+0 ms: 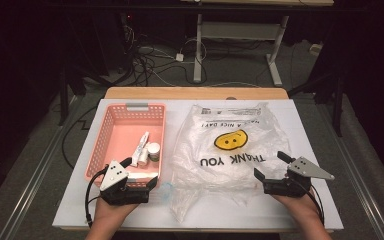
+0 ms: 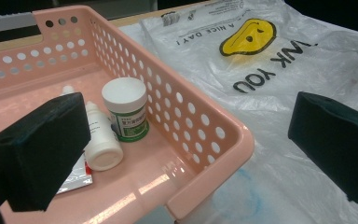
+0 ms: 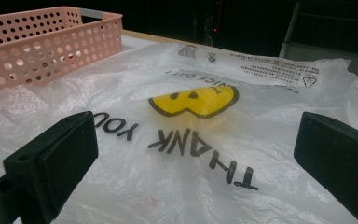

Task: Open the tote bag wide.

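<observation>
A pink perforated basket (image 1: 111, 131) sits on the left of the white table and holds a white jar with a green label (image 2: 127, 109), a small white bottle (image 2: 100, 137) lying on its side, and a flat sachet (image 2: 74, 176). To its right lies a clear plastic bag (image 1: 230, 150) printed with a yellow smiley and "THANK YOU". My left gripper (image 1: 139, 172) hovers open over the basket's near right corner (image 2: 223, 154). At the bag's near right edge my right gripper (image 1: 270, 166) is open, pointing across the bag (image 3: 191, 140).
The white table board (image 1: 310, 150) rests on a wooden top. Beyond its far edge are a white desk frame (image 1: 240, 35) and cables on the floor. Bare board lies along the near edge and to the right of the bag.
</observation>
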Tool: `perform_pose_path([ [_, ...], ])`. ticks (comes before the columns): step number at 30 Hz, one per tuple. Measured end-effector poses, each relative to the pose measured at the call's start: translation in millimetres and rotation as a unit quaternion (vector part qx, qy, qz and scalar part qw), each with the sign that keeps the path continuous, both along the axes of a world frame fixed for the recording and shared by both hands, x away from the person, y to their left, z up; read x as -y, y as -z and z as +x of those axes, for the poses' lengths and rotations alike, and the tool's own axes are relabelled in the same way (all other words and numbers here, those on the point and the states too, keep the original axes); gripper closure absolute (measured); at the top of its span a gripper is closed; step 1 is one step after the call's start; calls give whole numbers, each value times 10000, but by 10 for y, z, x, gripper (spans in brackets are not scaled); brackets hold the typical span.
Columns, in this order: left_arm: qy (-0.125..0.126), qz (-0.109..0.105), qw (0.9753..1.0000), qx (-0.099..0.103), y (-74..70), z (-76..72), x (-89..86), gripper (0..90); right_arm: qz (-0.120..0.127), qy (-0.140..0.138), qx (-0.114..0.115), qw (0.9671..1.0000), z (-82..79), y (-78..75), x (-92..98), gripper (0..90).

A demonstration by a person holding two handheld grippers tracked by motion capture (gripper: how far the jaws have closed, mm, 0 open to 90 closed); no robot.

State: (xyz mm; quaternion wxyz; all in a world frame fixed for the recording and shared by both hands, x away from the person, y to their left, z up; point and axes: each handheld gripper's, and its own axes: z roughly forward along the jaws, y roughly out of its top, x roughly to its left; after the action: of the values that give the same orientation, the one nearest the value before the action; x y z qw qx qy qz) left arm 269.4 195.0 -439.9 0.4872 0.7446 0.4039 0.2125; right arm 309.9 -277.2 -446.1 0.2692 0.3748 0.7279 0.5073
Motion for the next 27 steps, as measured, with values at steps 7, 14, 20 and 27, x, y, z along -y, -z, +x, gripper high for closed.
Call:
perform_pose_path([
  [7, 35, 107, 9999, 13, 5, 8, -8, 0, 28, 86, 41, 10000, -17, -27, 24, 1],
  [14, 58, 117, 9999, 34, 6, 22, -27, 0, -63, 74, 4, 10000, -6, -10, 9, 1],
  [20, 68, 16, 10000, 11, -2, 27, -32, 0, -139, 116, -27, 9998, -10, -43, 40, 1],
  [27, 68, 9, 10000, 19, -19, 23, -51, 0, -138, 226, -194, 9995, 38, -87, 168, 1],
])
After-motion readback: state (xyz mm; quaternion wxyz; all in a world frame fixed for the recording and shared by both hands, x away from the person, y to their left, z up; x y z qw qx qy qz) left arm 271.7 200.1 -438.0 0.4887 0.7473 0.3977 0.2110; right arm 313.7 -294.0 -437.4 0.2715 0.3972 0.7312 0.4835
